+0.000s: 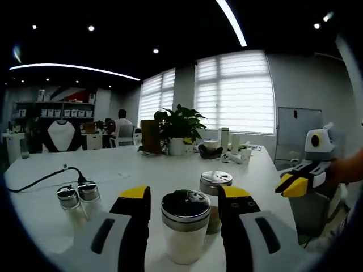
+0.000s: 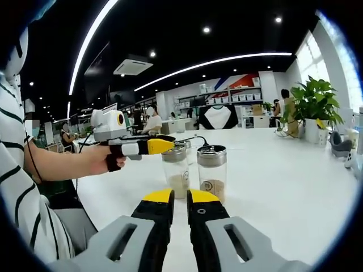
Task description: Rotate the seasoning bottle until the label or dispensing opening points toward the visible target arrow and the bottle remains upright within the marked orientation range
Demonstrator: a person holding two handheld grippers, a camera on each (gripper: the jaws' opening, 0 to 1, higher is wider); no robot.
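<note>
- My left gripper stands spread, its two jaws on either side of the seasoning bottle, which sits upright on the white table.
- Just beyond that bottle stands a second jar.
- My right gripper is nearly pressed together, pinching nothing, short of two jars.

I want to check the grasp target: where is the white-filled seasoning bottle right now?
In the left gripper view, the seasoning bottle stands upright between the left gripper's open jaws, just ahead of a second jar.
</note>
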